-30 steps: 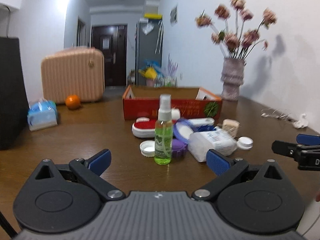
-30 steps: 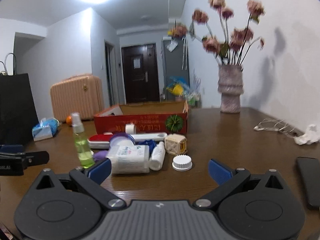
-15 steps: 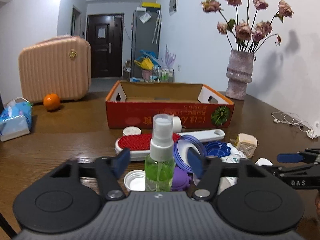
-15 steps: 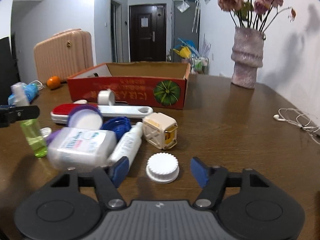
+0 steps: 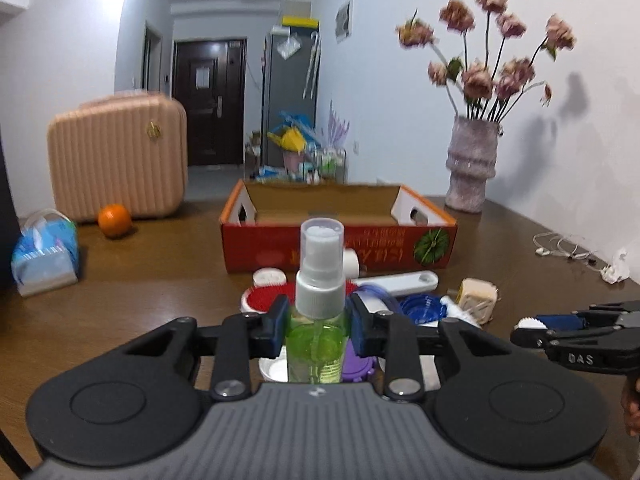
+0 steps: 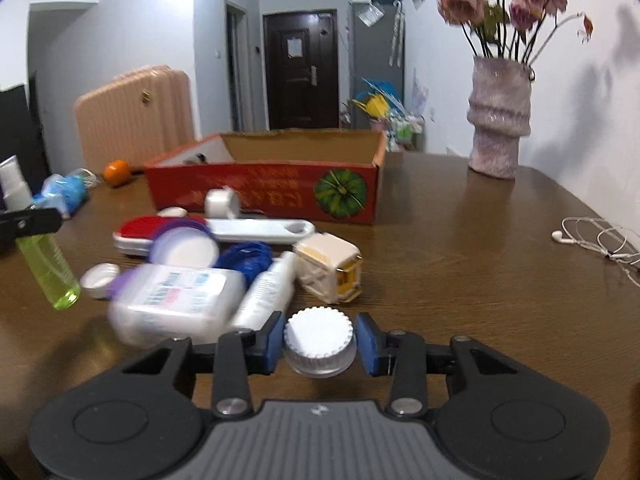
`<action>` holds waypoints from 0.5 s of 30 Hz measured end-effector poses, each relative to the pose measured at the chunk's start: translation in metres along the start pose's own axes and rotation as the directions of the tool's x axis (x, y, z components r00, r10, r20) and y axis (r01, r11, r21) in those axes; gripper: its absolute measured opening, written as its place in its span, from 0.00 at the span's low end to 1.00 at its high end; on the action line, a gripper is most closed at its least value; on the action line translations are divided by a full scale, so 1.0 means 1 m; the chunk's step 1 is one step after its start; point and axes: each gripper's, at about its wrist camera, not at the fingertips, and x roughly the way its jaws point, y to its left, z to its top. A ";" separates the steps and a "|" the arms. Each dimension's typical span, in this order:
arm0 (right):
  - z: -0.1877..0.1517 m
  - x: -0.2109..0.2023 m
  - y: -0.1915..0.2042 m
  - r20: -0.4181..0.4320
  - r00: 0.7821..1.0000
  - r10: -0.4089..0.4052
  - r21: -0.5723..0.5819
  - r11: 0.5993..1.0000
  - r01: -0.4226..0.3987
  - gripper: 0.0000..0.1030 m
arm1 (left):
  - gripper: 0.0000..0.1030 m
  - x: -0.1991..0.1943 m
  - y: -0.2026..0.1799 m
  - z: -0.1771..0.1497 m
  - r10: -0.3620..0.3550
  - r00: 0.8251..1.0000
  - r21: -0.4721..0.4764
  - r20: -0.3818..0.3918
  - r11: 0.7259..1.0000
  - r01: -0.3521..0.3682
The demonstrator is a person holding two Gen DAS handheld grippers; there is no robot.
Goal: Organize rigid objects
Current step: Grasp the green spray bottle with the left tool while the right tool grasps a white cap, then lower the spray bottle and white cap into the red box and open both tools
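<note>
The left gripper [image 5: 319, 328] has just been closing and now grasps the green spray bottle [image 5: 318, 332], its blue pads pressed against the bottle's shoulders just under the white pump collar; the bottle stands upright between them, and its printed label is too blurred to read. The right gripper [image 6: 320, 344] has likewise just been closing around the white ribbed cap [image 6: 319, 342]: the left pad touches the cap's edge, while a thin gap seems to remain at the right pad, so whether it is truly clenched cannot be told. In the left wrist view the right gripper's side carries white letters reading "DAS".

Just beyond the cap on the wooden table [image 6: 460, 264] lies a cluster of things touching or overlapping: a clear plastic bottle on its side [image 6: 176, 300] with a pink-and-blue label smeared by blur, a small white bottle [image 6: 266, 290] leaning beside it, a cream cube-shaped object [image 6: 330, 266], a blue coil [image 6: 246, 258], a purple-rimmed lid [image 6: 184, 246], a red and white brush [image 6: 140, 234] with a long white handle, and a small white lid [image 6: 100, 274].

Behind them sits the open red cardboard box [image 6: 280, 194], with a green pumpkin picture and gold characters printed upside down, unreadable here. Farther back are white earphones [image 6: 592, 238], a tissue pack [image 5: 44, 252], an orange [image 5: 115, 220], a ribbed vase of dried flowers [image 6: 500, 120] and a peach suitcase [image 5: 118, 160]
</note>
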 end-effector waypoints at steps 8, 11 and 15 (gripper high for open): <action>-0.004 -0.080 0.026 0.098 0.994 0.043 -0.028 0.999 -0.041 0.37 | 0.30 -0.069 0.000 0.010 0.000 0.996 -0.001 0.092 1.000 0.000; 0.002 -0.098 0.030 0.130 0.990 0.060 -0.027 0.998 -0.056 0.37 | 0.30 -0.085 0.004 0.015 -0.031 0.995 -0.019 0.092 0.999 0.033; 0.024 -0.099 0.029 0.150 0.986 0.076 -0.039 0.997 -0.071 0.37 | 0.30 -0.084 0.014 0.034 -0.062 0.993 -0.027 0.099 0.998 0.065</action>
